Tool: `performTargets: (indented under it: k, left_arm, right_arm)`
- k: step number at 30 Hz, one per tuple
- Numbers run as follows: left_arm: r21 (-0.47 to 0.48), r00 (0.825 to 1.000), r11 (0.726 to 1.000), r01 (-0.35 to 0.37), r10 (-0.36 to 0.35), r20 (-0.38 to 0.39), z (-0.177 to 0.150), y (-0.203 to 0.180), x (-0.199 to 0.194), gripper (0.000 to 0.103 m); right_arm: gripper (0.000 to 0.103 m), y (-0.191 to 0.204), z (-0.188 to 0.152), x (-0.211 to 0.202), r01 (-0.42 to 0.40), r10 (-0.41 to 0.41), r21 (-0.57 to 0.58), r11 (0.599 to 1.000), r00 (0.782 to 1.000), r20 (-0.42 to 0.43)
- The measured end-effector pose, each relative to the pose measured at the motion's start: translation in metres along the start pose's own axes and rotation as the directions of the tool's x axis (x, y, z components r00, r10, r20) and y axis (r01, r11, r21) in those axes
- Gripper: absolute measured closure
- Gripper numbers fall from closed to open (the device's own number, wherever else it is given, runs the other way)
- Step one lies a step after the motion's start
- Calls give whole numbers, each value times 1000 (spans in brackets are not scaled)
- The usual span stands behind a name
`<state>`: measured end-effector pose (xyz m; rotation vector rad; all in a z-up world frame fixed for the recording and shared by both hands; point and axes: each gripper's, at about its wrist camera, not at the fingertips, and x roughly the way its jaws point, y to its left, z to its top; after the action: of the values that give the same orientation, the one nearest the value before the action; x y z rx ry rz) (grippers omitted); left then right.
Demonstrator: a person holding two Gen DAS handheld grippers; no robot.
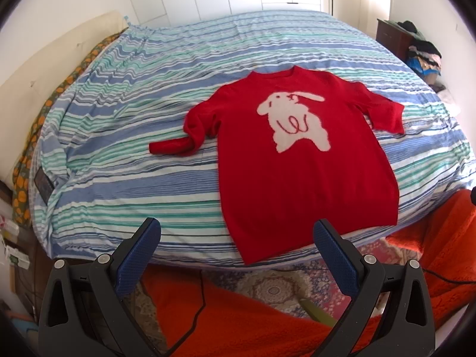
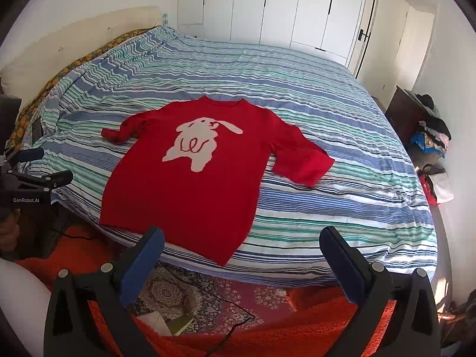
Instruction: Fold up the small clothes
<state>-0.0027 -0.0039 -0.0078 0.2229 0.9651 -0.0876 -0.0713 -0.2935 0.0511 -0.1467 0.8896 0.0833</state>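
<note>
Sweater [image 1: 297, 154], red with a white rabbit on its front, is lying flat and face up on the striped bedspread [image 1: 148, 68], its hem reaching the near edge of the bed and its neckline pointing away toward the wardrobe doors [image 2: 282, 6]. Its long axis is running from the grippers straight away across the bed, slightly skewed. The left gripper [image 1: 236, 233] is hovering off the bed's near edge with its jaws spread wide and nothing between them; the hem corner is sitting just ahead of it and a little to its right. The right gripper [image 2: 242, 241] is likewise hanging open and empty, with the other hem corner just ahead and to its left. One sleeve, on the left side, is lying bunched and bent back on itself [image 1: 178, 139], while the other is stretching out flat to the right [image 2: 306, 160]. Folding looks not yet begun. Each gripper seems about equally near its own side of the hem, though the crumpled left sleeve probably needs straightening by the left gripper first.
</note>
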Motion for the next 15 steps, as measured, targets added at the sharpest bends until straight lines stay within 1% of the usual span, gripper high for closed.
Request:
performTargets:
  k: [7, 10, 15]
  left_arm:
    - [-11, 1000, 1000, 10, -10, -9, -2, 2, 3, 1]
    - [-7, 1000, 1000, 10, -10, -17, -1, 0, 4, 1]
    - [13, 1000, 1000, 8, -7, -28, 1, -8, 5, 1]
  right_arm:
    - [0, 0, 16, -2, 58, -58, -10, 998, 998, -28]
    - [0, -2, 19, -3, 100, -100, -7, 995, 994, -34]
    - [0, -5, 18, 4, 128, -126, 31, 991, 990, -59]
